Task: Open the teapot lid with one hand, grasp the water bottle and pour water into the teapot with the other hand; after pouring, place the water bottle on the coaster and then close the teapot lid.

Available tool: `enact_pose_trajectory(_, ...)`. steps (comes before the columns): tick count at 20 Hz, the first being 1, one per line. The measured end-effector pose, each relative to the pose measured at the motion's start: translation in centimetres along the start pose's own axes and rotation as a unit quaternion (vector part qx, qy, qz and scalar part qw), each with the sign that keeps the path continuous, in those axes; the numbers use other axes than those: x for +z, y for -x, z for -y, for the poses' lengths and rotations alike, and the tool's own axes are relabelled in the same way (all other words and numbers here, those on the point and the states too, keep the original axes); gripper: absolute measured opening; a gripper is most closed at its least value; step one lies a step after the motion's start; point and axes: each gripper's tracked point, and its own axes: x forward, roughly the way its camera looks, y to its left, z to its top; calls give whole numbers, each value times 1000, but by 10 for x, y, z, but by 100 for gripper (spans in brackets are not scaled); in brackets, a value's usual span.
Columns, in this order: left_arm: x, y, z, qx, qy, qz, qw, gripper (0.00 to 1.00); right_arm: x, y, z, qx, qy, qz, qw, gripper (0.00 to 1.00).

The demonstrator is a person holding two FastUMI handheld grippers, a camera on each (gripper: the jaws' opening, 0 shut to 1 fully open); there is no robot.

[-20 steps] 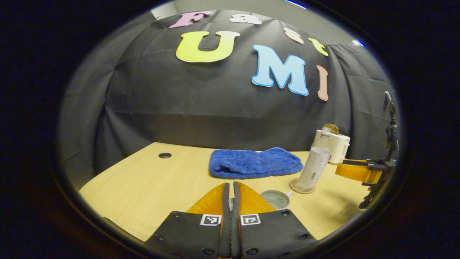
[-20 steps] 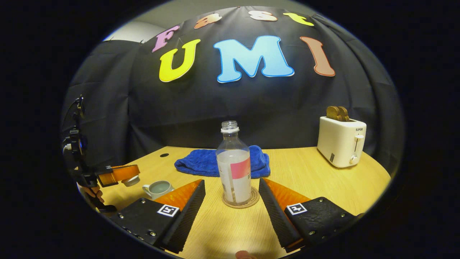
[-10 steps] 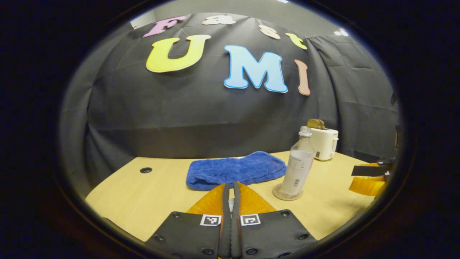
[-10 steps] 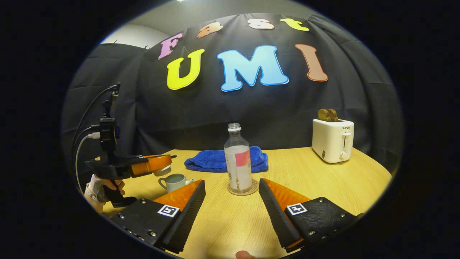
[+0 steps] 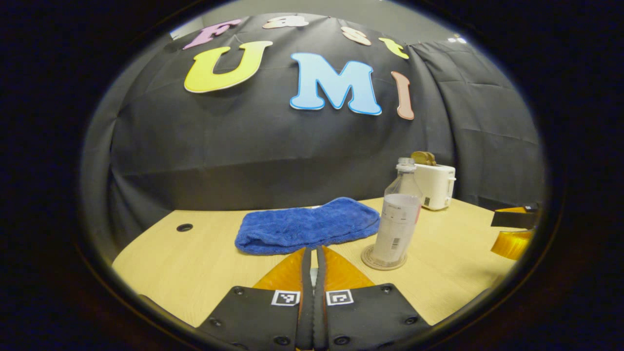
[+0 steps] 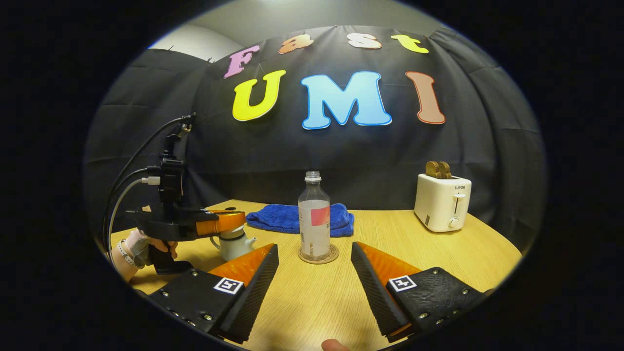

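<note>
Since a second ago, the clenched left tongs (image 5: 312,253) have swung leftward; the clear plastic water bottle (image 5: 397,217) on its round coaster (image 5: 383,259) stands ahead-right.

Right tongs (image 6: 314,261) hang released, bottle between them farther off; left tongs lower the lid onto the white teapot (image 6: 233,243), closing it.

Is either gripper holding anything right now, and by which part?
The left gripper pinches the teapot lid, apparently by its top knob; the right gripper is open, holding nothing.

In the right gripper view, the left gripper (image 6: 237,220) at nine o'clock hides the teapot's (image 6: 233,246) top, so the lid cannot be made out. In the left gripper view, the right gripper (image 5: 514,231) is cut off at three o'clock.
</note>
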Motion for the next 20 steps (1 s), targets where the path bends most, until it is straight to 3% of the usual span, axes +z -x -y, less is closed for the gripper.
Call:
enact_pose_trajectory(10,-12,-4,-6,13,4,-2,1000,7,-2,-2,-3,-3,-23,-5,1000,93)
enact_pose_trajectory(13,-15,-3,-3,9,6,-8,1000,11,-3,-2,-3,-6,-25,-8,1000,93)
enact_pose_trajectory(16,-14,1,-2,10,1,-5,1000,23,0,0,-4,-9,-28,-3,1000,93)
enact_pose_trajectory(20,1,16,0,13,6,15,1000,20,0,-2,-7,-14,-31,-2,999,93)
